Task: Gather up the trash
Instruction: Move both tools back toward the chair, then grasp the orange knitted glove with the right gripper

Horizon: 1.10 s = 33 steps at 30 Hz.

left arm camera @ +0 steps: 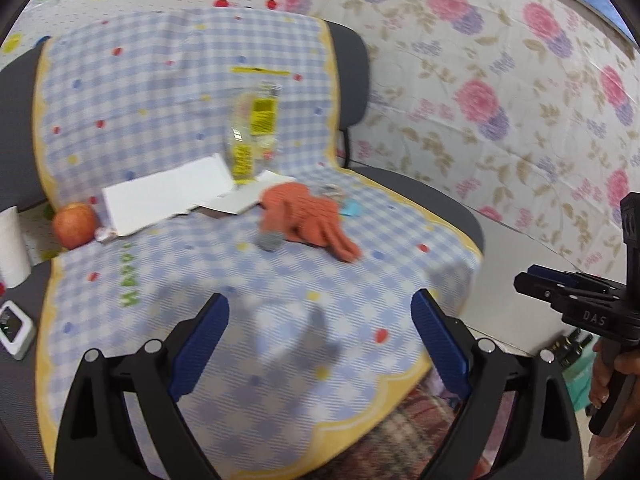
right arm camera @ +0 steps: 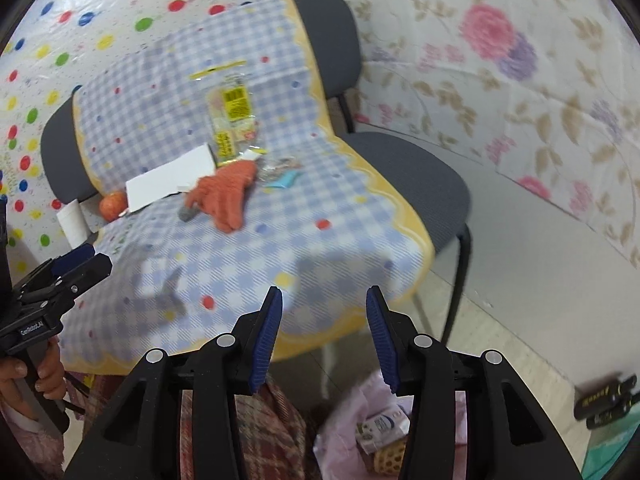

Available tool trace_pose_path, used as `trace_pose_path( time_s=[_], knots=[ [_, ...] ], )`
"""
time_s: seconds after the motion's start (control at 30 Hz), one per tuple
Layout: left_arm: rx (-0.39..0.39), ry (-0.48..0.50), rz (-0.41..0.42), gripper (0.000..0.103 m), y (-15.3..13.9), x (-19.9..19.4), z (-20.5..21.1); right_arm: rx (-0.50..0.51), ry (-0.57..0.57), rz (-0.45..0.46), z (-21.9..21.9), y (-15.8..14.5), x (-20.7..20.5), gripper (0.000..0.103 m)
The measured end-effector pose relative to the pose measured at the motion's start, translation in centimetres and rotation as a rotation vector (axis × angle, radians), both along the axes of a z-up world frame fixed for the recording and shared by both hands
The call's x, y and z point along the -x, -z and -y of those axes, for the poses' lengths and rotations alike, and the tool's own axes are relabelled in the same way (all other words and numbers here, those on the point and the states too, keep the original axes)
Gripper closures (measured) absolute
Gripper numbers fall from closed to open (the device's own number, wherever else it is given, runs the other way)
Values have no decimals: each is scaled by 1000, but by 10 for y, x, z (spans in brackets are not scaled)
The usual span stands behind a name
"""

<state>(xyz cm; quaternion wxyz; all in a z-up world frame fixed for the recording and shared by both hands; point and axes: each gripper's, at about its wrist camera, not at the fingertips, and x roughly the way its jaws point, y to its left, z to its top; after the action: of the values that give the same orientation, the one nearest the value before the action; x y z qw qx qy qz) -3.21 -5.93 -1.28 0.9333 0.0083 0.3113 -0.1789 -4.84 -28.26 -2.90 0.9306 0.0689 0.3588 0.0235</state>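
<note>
Nearest the right wrist camera, the right gripper hangs over the front edge of a chair, its blue-padded jaws partly apart with nothing between them. Below it on the floor lies a pink plastic bag with a small carton and other packaging inside. The left gripper has its jaws spread wider, also empty, above the checked blue and white cloth draped over the chair's seat and back. A hand grips the handle of the right gripper at the right edge of the left wrist view.

Towards the back of the seat the trash is gathered: a clear wrapper with yellow labels leans against the backrest, white paper sheets lie flat in front of it, and a small blue scrap sits just beside an orange knitted glove. A grey lump touches the glove's near side. An apple rests at the left end of the paper, with a white roll further left and a small white device nearer the camera.
</note>
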Motion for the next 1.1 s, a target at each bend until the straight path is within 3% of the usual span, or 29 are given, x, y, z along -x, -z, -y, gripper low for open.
trace_pose_path(
  time_s=[0.33, 0.77, 0.87, 0.9, 1.1],
  knots=[
    [-32, -199, 32, 11, -10, -31, -67, 45, -112, 35, -48, -14, -53, 50],
    [-66, -323, 11, 10, -7, -79, -93, 9, -173, 2, -75, -4, -140, 47],
    [-71, -324, 0, 10, -3, -84, -94, 11, -189, -11, -87, 3, -161, 36],
    [-79, -324, -4, 10, -1, -86, -94, 12, -194, -11, -92, 5, -170, 28],
    [-105, -350, -29, 10, 10, -95, -100, -9, -183, -66, -103, 27, -209, 26]
  ],
)
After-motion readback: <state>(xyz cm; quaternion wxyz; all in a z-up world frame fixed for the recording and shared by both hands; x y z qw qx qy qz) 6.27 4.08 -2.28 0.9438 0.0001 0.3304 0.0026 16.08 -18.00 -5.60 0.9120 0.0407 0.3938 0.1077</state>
